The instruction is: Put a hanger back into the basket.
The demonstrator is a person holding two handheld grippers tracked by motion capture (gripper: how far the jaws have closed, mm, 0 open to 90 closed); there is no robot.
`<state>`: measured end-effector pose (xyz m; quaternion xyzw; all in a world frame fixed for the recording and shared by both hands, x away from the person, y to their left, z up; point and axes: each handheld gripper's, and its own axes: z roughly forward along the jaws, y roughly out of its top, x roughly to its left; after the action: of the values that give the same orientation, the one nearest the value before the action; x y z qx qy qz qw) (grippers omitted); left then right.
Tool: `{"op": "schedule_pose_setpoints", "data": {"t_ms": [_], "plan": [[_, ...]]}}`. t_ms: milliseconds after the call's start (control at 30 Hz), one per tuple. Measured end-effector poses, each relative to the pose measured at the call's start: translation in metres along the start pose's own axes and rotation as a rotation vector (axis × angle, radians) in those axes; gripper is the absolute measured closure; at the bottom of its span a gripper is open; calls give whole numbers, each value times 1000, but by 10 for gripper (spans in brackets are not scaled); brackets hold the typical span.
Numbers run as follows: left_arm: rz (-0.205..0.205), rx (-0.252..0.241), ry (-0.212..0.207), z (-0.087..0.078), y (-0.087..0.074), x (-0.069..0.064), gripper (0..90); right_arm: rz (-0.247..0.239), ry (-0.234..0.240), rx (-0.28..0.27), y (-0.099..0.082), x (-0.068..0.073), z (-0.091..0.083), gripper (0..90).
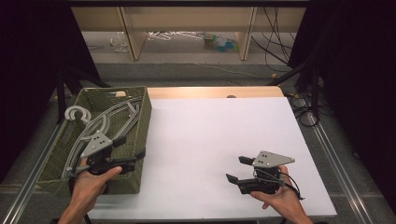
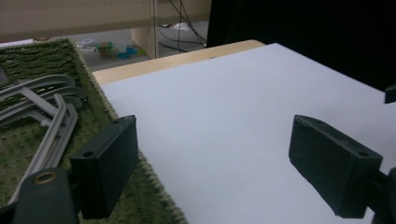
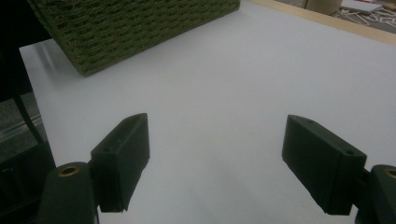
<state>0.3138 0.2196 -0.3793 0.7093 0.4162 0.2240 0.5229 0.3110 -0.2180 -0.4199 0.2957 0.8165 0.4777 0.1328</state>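
A green woven basket (image 1: 145,114) stands on the left side of the white table (image 1: 215,130), with several grey plastic hangers (image 1: 100,126) lying in it. My left gripper (image 1: 132,146) hovers over the basket's right wall near its front corner, open with nothing between the jaws. In the left gripper view one jaw sits over the basket rim (image 2: 154,186) and the other over the white surface, with the hangers (image 2: 51,130) to the left. My right gripper (image 1: 236,169) rests low at the table's front right, open and empty, pointing toward the basket (image 3: 130,28).
A wooden strip (image 1: 215,92) runs along the table's back edge. Beyond it are shelf legs, cables and small clutter on the floor (image 1: 219,42). Dark curtains flank both sides, and metal rails (image 1: 336,154) line the table's sides.
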Motion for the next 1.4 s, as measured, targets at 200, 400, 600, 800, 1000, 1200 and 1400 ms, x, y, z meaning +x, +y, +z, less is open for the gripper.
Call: {"op": "schedule_pose_setpoints", "data": {"t_ms": [200,400,600,800,1000,1200,1400], "plan": [[14,-39,-46,-1,-7,-20,160,-4,-10,-27,1,-1,0,183],[25,-25,-94,1,-18,-36,162,-14,-7,-48,1,1,0,167],[56,-37,-104,6,-32,-47,165,-1,-3,-41,0,2,0,168],[57,-54,-123,3,-42,-53,162,-10,-4,-37,1,5,0,169],[88,-55,-132,3,-53,-59,162,0,9,-35,0,6,1,169],[114,-44,-153,5,-62,-61,161,17,14,-51,-4,9,-1,168],[137,-28,-140,4,-68,-62,160,22,1,-61,-12,15,-7,165]]}}
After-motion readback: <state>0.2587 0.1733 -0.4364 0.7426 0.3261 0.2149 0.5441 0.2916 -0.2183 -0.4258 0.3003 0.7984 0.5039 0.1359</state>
